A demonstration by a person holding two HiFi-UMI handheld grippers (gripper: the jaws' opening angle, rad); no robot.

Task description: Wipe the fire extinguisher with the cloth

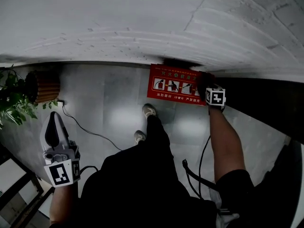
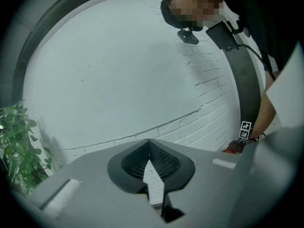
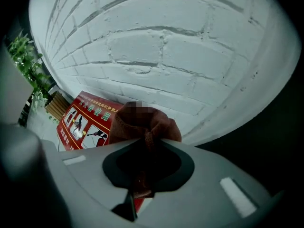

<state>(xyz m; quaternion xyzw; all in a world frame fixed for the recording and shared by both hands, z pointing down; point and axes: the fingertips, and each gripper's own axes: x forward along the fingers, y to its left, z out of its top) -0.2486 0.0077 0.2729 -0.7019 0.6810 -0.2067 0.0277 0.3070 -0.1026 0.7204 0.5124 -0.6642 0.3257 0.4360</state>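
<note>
The right tongs (image 1: 208,84) are held low beside the white brick wall (image 1: 118,23), just at the right end of the red fire extinguisher box (image 1: 175,84). This box stands on the grey floor (image 1: 104,99) against the foot of the wall, and white pictures and letters are printed on its red face. In the right gripper view the jaws of these tongs (image 3: 147,139) are seen nearly closed and pressed on a reddish-brown cloth (image 3: 161,127). The cloth is bunched above the jaw tips, and the red box (image 3: 83,120) lies just beside it to the left. Whether the cloth touches the box cannot be told.

The left tongs (image 1: 54,118) are kept well apart from the box, at the left side of the person. In the left gripper view their jaws (image 2: 149,141) are closed tip to tip, and nothing is held between them. A green potted plant (image 1: 14,99) in a ribbed brown pot (image 1: 45,86) is placed near the wall at the left. A black cable (image 1: 85,127) runs over the floor, and the person's two shoes (image 1: 148,109) are seen between the tongs.
</note>
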